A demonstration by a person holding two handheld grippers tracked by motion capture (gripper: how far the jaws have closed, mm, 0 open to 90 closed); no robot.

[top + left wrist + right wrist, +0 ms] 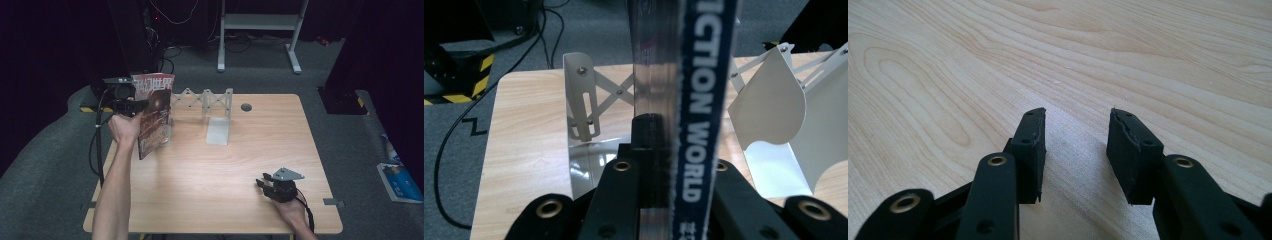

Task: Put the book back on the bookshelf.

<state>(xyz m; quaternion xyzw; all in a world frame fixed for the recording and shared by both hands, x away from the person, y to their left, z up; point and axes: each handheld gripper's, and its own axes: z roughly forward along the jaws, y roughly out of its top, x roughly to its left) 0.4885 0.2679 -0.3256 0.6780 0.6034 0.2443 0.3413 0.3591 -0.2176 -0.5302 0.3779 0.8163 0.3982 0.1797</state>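
Red-covered magazine [156, 114] stands upright, clamped in left gripper [131, 106]; right gripper [267, 184] gapes empty.

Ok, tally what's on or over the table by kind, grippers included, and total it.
Magazine, held upright: 1
White expanding rack: 1
Grippers: 2, left gripper and right gripper
Total: 4
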